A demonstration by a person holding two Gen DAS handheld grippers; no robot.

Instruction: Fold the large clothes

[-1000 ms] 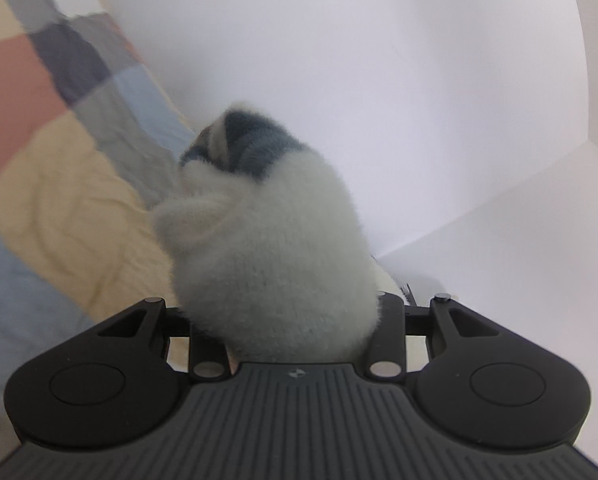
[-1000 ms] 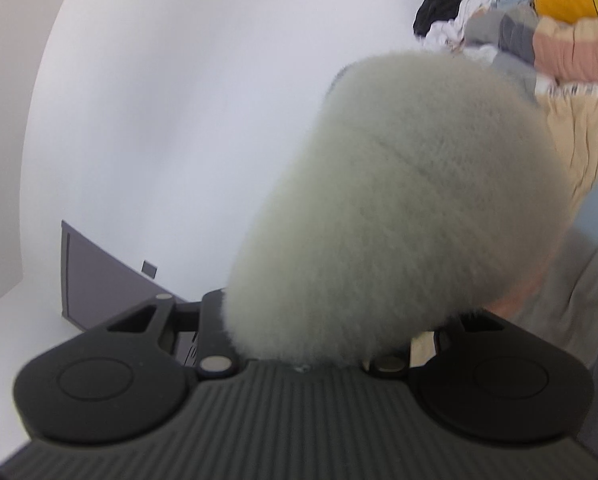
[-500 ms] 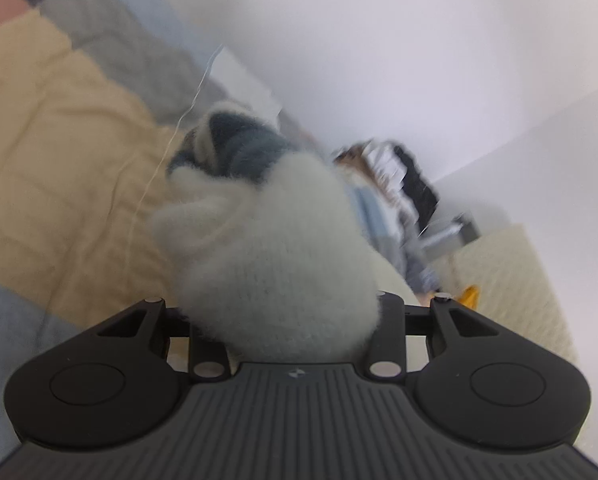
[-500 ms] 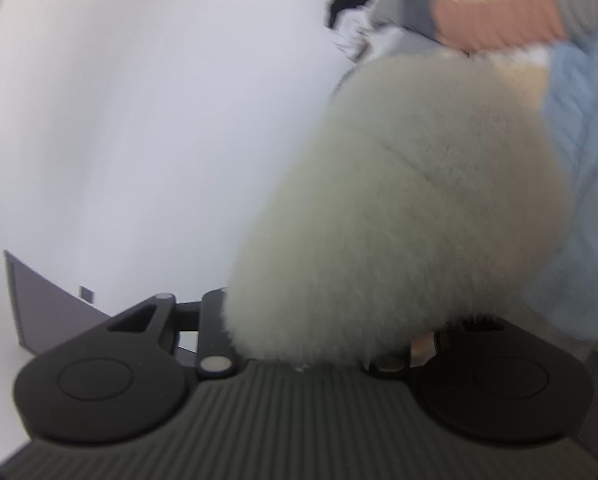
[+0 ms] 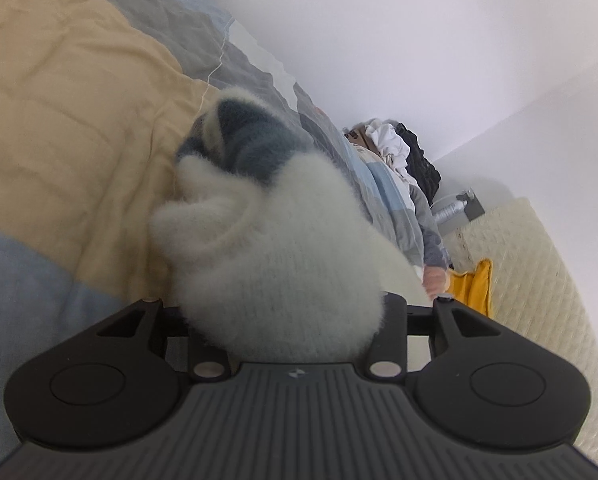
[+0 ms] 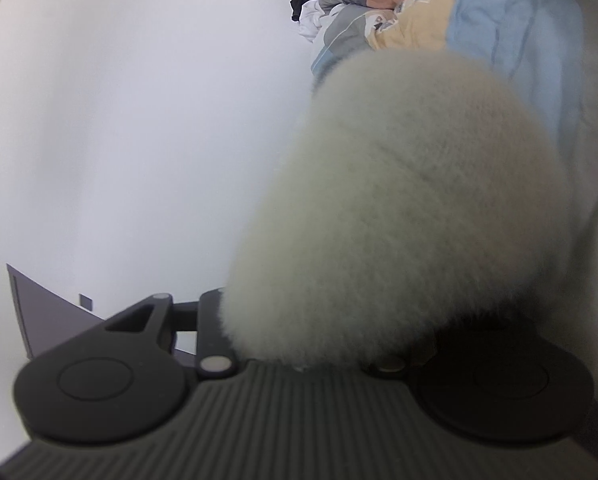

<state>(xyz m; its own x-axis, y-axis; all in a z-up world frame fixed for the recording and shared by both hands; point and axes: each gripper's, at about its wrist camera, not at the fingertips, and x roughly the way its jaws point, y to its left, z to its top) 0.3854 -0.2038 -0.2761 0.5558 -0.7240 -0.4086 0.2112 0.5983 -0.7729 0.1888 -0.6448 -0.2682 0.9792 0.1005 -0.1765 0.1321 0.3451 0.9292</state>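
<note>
A fluffy white sweater (image 5: 283,248) with a blue-grey striped part (image 5: 251,140) is bunched between the fingers of my left gripper (image 5: 287,320), just above the quilt. The jaws are opening, but the fabric still fills the gap and hides the fingertips. In the right wrist view another thick fold of the same white sweater (image 6: 411,200) bulges out of my right gripper (image 6: 311,320). Those jaws are opening too, with the fold still packed between them. More of the pale fabric hangs along the right edge.
A patchwork quilt (image 5: 59,100) in yellow, grey and blue covers the bed below. A pile of clothes (image 5: 399,152) lies at the far end by the white wall. A yellow garment (image 5: 471,288) lies against a cream padded surface (image 5: 531,280). A dark panel (image 6: 47,320) stands low on the left.
Both grippers have come down toward the bed with the sweater still in them. The quilt looks closer, and the clothes pile and cream surface have come into the left view.
</note>
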